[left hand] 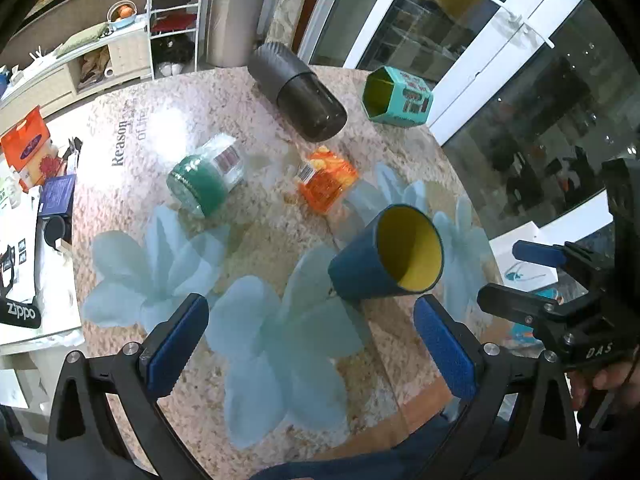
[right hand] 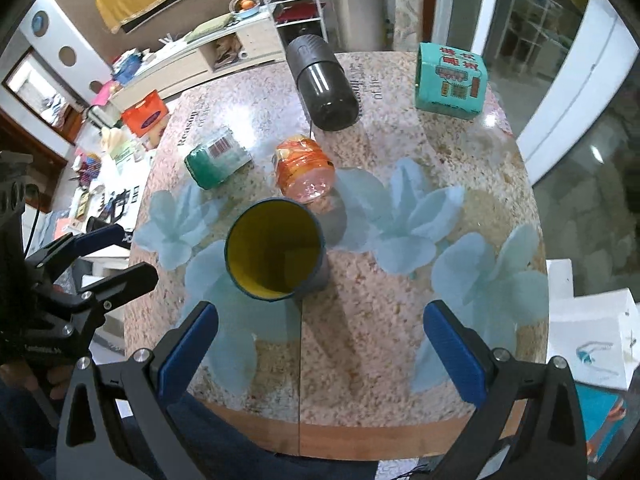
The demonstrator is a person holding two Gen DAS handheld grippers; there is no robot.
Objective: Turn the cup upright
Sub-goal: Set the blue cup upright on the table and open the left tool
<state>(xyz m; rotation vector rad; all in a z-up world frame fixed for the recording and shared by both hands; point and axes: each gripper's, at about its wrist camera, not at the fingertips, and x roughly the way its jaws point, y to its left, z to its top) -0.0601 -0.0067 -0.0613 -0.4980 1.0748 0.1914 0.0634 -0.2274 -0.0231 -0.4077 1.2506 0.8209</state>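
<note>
A dark blue cup with a yellow inside lies on its side on the round table, its mouth toward the near edge. In the right wrist view the cup shows its open mouth. My left gripper is open and empty, just short of the cup, which sits up and to the right between its fingers. My right gripper is open and empty, with the cup ahead and to the left. The right gripper also shows at the right edge of the left wrist view, and the left gripper shows in the right wrist view.
On the table lie a black cylinder, a teal hexagonal tin, an orange jar and a green-capped jar, all beyond the cup. Cluttered shelves stand to the left, glass doors to the right.
</note>
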